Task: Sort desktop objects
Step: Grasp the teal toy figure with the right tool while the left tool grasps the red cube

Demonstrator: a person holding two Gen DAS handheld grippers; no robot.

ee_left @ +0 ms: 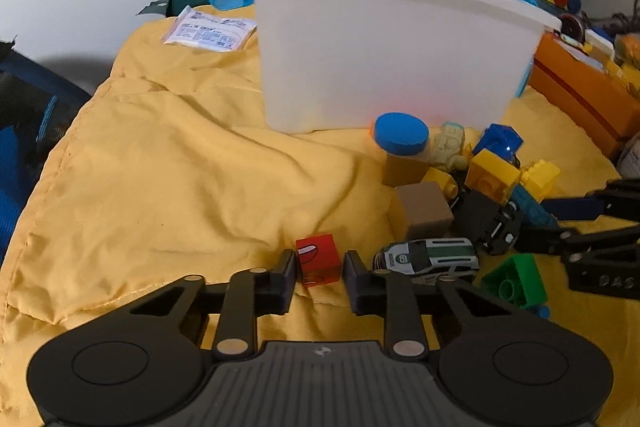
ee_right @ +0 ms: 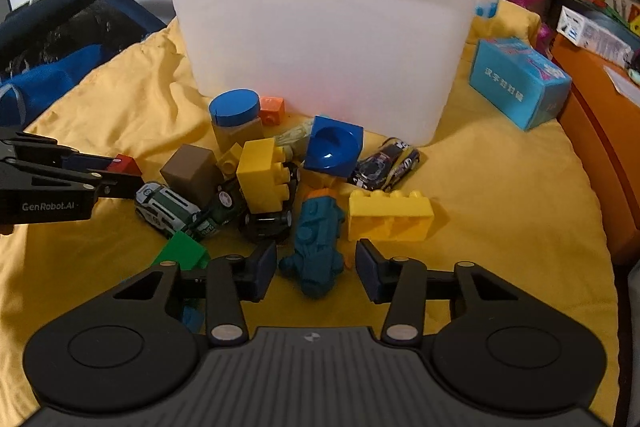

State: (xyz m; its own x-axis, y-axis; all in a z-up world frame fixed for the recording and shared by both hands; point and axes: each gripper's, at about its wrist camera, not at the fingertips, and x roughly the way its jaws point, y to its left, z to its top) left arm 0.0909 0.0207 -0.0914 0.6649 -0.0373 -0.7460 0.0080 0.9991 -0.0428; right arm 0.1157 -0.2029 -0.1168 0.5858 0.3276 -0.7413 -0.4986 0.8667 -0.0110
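A heap of toys lies on a yellow cloth (ee_left: 168,163) before a white plastic bin (ee_left: 384,43), which also shows in the right wrist view (ee_right: 320,39). My left gripper (ee_left: 319,269) has its jaws on both sides of a red cube (ee_left: 318,258), touching or nearly so; the cube also shows in the right wrist view (ee_right: 127,165). My right gripper (ee_right: 316,269) is open around a teal toy figure (ee_right: 318,247), with gaps on both sides. Nearby lie a yellow brick (ee_right: 390,213), a blue-lidded jar (ee_right: 234,115), a brown block (ee_right: 192,171) and a green brick (ee_left: 516,279).
Toy cars (ee_right: 386,163) (ee_left: 428,257) lie in the heap. A teal box (ee_right: 520,83) stands right of the bin, an orange box (ee_left: 584,91) at the right edge. A paper packet (ee_left: 210,31) lies at the back left. A dark blue bag (ee_right: 60,39) sits at left.
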